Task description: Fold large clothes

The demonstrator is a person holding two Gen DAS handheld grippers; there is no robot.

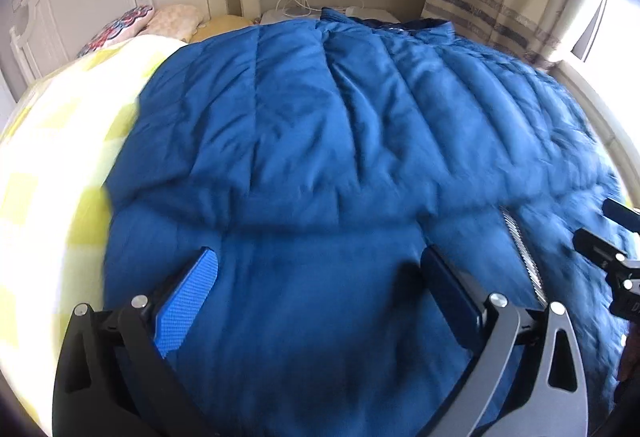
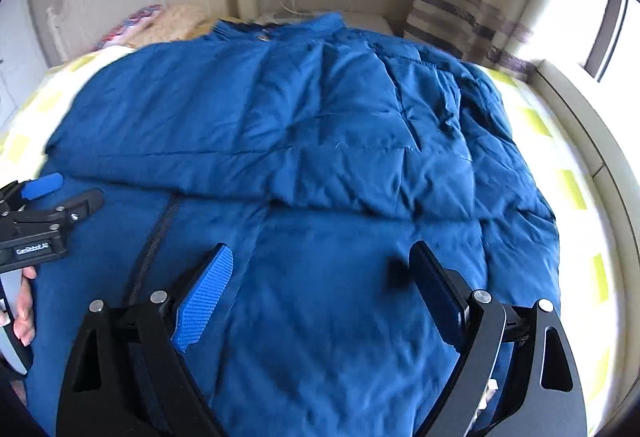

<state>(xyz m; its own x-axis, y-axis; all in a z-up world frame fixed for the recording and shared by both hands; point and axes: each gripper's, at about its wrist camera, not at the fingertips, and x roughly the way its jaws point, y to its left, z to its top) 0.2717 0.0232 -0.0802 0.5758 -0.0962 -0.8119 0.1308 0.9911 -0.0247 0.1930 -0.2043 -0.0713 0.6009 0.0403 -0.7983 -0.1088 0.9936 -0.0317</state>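
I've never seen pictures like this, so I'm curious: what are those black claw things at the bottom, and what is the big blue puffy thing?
Each claw is a grabbing tool a person holds, one in each hand, with a camera looking out over its two fingers. One picture comes from the left tool, the other from the right tool. The puffy thing is a blue padded jacket spread on a bed with a yellow checked cover. Both tools are open and hold nothing.

Window-side glare, motion blur, fisheye warping
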